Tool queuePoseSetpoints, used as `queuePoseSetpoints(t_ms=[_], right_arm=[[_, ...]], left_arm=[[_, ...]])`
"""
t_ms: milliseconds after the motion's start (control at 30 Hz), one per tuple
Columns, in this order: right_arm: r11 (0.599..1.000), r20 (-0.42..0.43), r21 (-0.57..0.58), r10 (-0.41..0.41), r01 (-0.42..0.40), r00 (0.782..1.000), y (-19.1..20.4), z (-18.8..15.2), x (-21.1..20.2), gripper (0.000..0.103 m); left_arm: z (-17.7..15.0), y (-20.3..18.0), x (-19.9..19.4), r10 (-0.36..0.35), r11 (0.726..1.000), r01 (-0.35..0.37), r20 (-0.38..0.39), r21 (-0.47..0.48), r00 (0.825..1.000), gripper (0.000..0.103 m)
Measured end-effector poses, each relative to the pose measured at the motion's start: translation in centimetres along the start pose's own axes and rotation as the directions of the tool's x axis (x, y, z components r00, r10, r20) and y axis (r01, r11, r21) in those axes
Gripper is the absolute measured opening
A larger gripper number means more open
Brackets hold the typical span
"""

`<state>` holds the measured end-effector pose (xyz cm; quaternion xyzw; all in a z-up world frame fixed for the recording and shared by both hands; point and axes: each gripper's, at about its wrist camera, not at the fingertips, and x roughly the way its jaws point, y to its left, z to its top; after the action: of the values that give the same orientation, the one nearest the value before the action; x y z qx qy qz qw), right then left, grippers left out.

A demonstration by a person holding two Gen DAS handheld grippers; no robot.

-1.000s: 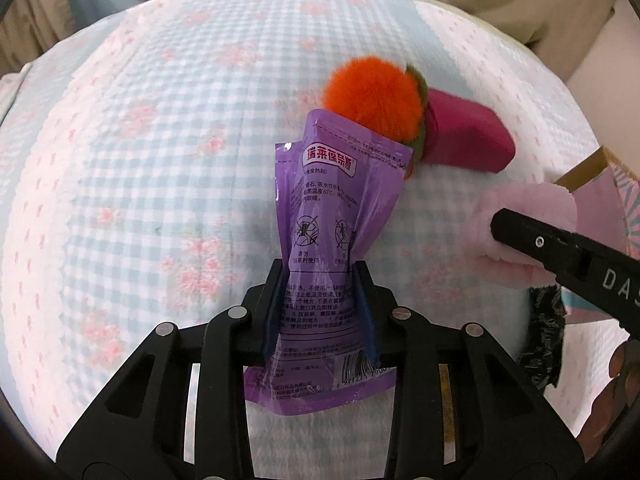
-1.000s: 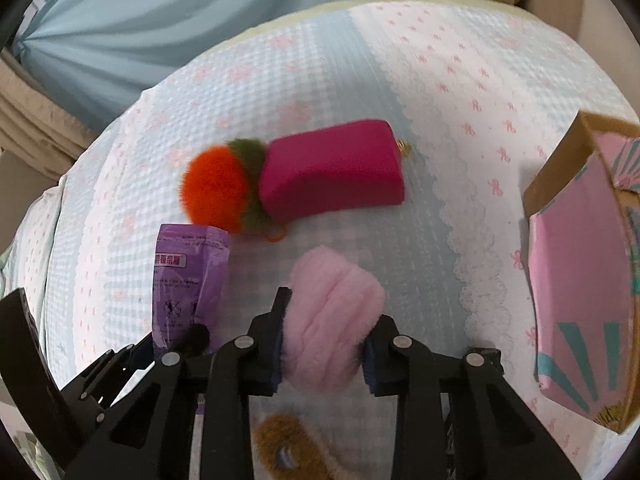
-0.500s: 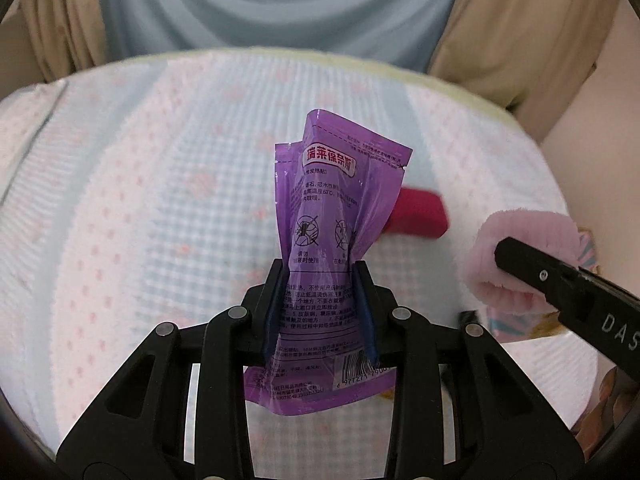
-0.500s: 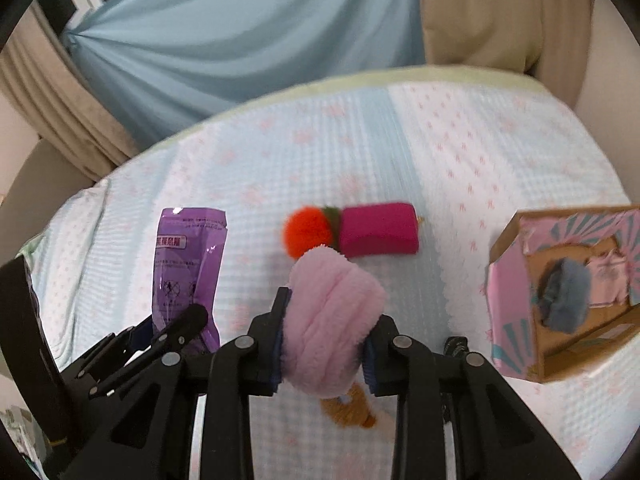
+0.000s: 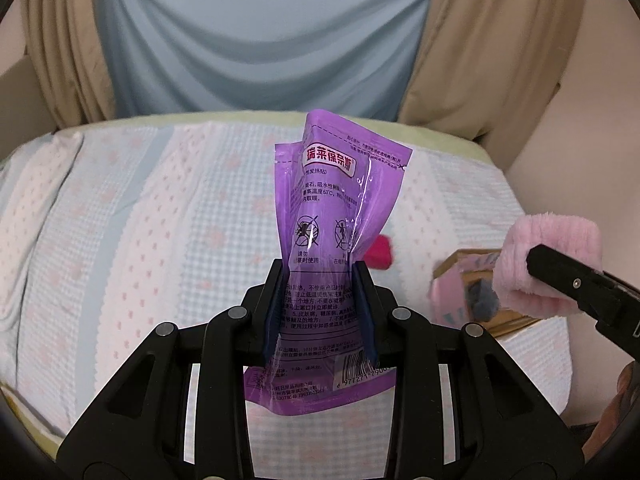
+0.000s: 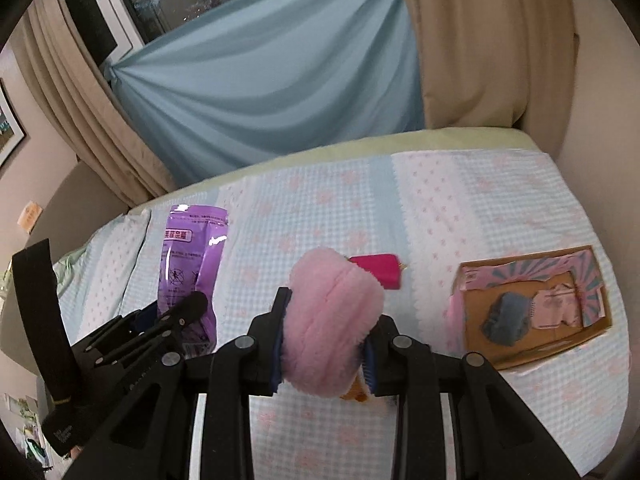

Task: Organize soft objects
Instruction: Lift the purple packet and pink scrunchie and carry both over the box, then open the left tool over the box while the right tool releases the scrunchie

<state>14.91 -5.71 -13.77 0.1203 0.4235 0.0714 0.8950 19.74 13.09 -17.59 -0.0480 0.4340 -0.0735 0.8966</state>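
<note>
My left gripper (image 5: 320,280) is shut on a purple plastic pouch (image 5: 336,216) and holds it upright, well above the bed; the pouch also shows in the right wrist view (image 6: 192,256). My right gripper (image 6: 326,320) is shut on a fluffy pink plush piece (image 6: 332,316), seen at the right in the left wrist view (image 5: 548,268). A magenta pouch (image 6: 378,268) lies on the bedspread behind the pink piece. An open cardboard box (image 6: 532,312) with a pink lining holds a grey-blue fluffy item (image 6: 506,316).
The bed has a light blue and white floral cover (image 6: 460,208). Blue and beige curtains (image 5: 260,40) hang behind it. A small brown item (image 6: 356,392) lies on the cover below my right gripper. A wall stands to the right.
Both grippers have risen and pulled back from the bed with their loads. The box has come into full view. The orange pompom is now hidden behind the held things.
</note>
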Motion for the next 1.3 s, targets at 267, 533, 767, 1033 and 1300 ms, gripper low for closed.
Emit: queuePoseSetpoints(t_ms=[267,533,767,1033,1300], right_arm=[[1.000,0.019,-0.019,-0.014,0.014,1.000,-8.0,0.5,-6.1,0.028],[0.997,-0.011,0.016,-0.073,0.073,0.997,-19.4,0.5,-9.1,0.028],[0.991,-0.089,0.069,-0.107,0.113,0.990,-28.4,0.5,-7.2,0.028],[0.982,-0.196,0.088,-0.147,0.167,0.970,-36.2,0.6,-1.0,0.028],[0.979,-0.307,0.116,-0.128,0.170,0.943,-41.0,0.4,5.8,0.028]], left_arm=[[0.1,-10.4,-2.5,-0.039,0.999,0.039,0.011,0.021,0.999,0.029],[-1.4,-23.5,-0.3,-0.127,0.990,0.129,-0.036,0.053,0.991,0.029],[-3.1,-30.4,6.7,-0.175,0.979,0.189,-0.158,0.075,0.972,0.029],[-4.4,-35.4,15.9,-0.113,0.969,0.170,-0.287,0.182,0.951,0.029],[-7.0,-39.0,23.0,-0.048,0.908,0.200,-0.383,0.369,0.923,0.029]])
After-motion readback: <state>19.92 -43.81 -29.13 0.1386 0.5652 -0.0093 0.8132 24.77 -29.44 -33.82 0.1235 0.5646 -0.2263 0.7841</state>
